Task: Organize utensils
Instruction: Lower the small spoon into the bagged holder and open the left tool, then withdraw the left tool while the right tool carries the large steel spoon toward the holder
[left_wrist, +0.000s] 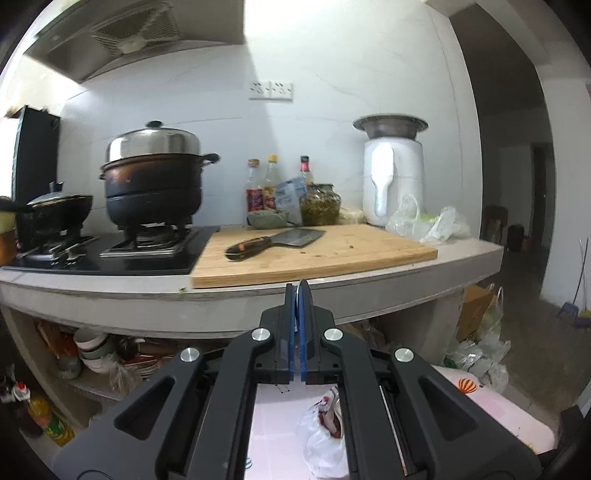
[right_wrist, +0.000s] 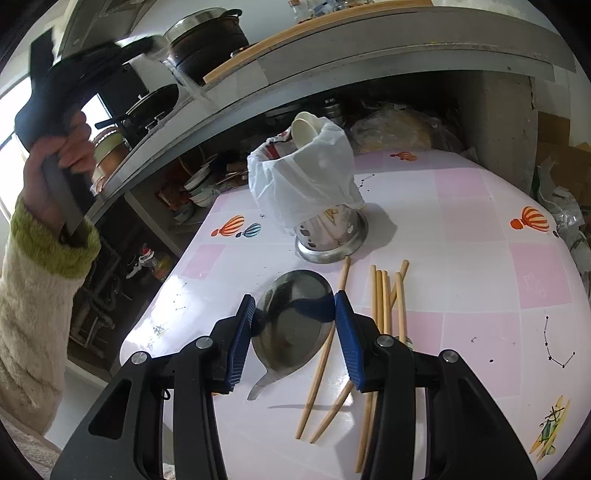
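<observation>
— Between my right fingers (right_wrist: 294, 314) lies the steel spoon (right_wrist: 291, 325), flat on the pink checked worktop (right_wrist: 480, 236) near its front edge. My blue pads stand apart on either side of the bowl, close beside it; I cannot tell whether they touch it.

— And the chopsticks?

— The wooden chopsticks (right_wrist: 384, 291) lie loose just right of the spoon, some crossing each other, one slanting under the spoon's right rim. Behind them, toward the middle of the worktop, stands the metal utensil holder (right_wrist: 328, 232), tilted, a white plastic bag (right_wrist: 303, 177) draped over its top and a pale cup poking out.

— Your left side?

— My left fingers (left_wrist: 298, 295) are pressed together, nothing between them, held up level with the kitchen counter (left_wrist: 369, 288). Ahead on that counter sit a cutting board (left_wrist: 332, 254) with a cleaver (left_wrist: 275, 242) on it, and a black pot (left_wrist: 155, 188) on the stove. From the right camera I see my hand (right_wrist: 61, 162) in a fuzzy sleeve gripping that handle.
</observation>
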